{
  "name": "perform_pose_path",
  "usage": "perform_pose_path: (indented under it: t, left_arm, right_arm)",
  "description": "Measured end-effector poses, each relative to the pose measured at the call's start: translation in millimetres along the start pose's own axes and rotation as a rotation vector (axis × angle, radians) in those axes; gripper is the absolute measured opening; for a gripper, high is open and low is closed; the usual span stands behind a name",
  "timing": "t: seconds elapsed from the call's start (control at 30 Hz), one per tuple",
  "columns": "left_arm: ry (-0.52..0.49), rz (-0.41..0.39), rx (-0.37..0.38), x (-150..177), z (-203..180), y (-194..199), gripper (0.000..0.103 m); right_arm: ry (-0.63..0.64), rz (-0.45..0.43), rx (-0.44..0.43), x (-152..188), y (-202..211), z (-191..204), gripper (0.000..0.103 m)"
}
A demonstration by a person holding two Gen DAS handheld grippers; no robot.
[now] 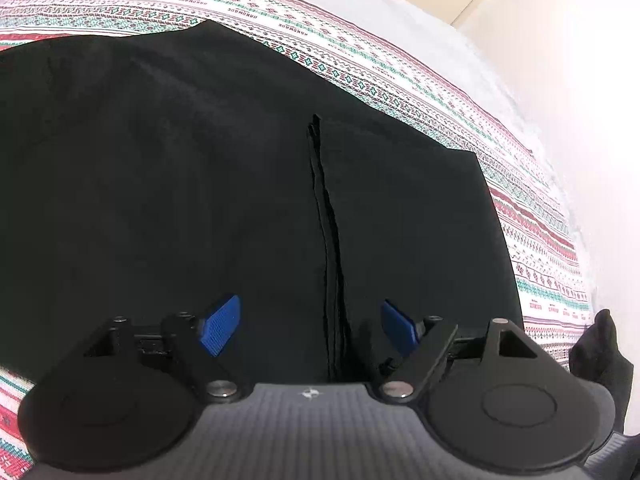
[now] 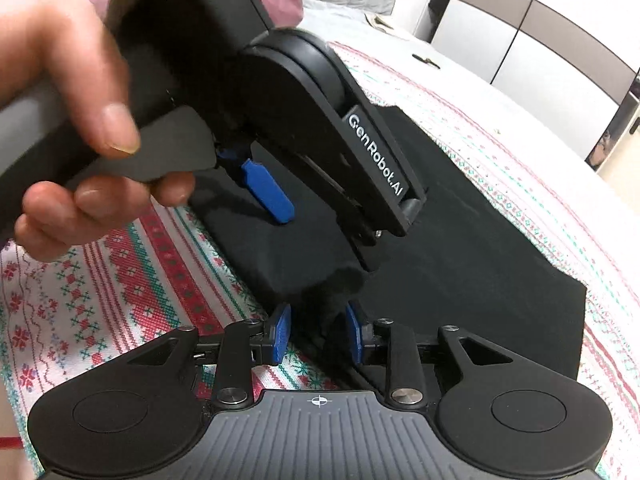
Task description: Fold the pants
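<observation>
The black pants lie partly folded on a bed, over a patterned bedspread with red and green stitched bands; a doubled edge runs up their middle in the left wrist view; the left gripper hovers over that edge, released, blue pads well apart; the right gripper is clenched on a bunched corner of the pants; a hand holds the left gripper's handle.

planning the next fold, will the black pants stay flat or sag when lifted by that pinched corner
Probably floppy: the black pants bunch where the right gripper pinches them, so the rest should sag. Likely light and not slippery, since thin folded layers lie flat on the patterned bedspread.
</observation>
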State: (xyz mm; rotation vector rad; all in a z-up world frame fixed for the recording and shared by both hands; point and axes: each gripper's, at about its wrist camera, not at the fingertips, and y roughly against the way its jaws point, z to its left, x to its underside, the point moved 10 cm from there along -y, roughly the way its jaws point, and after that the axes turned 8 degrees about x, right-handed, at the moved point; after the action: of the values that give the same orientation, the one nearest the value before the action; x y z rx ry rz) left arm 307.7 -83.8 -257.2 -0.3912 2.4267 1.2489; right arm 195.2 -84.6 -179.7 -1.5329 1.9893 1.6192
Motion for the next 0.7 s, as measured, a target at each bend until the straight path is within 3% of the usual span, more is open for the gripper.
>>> perform_pose_path:
  t: [0.2, 0.27, 0.37, 0.57, 0.7]
  left_arm:
    - [0.012, -0.002, 0.005, 0.4, 1.2, 0.7, 0.098]
    - [0.016, 0.0, 0.013, 1.0, 2.8, 2.4, 0.098]
    - [0.045, 0.003, 0.032, -0.3, 5.8, 5.1, 0.098]
    - [0.131, -0.006, 0.105, -4.4, 8.2, 11.5, 0.098]
    - [0.198, -0.042, 0.171, -10.8, 8.2, 18.3, 0.098]
  right_arm:
    - [0.022, -0.006, 0.049, -2.6, -1.7, 4.4, 0.026]
    - [-0.012, -0.003, 0.045, -5.5, -0.9, 2.8, 0.01]
    - [-0.066, -0.031, 0.048, -17.3, 2.5, -7.6, 0.003]
    - [-0.174, -0.118, 0.094, -39.2, 21.8, -34.1, 0.001]
    - [-0.174, -0.176, 0.13, -45.7, 32.0, -34.7, 0.001]
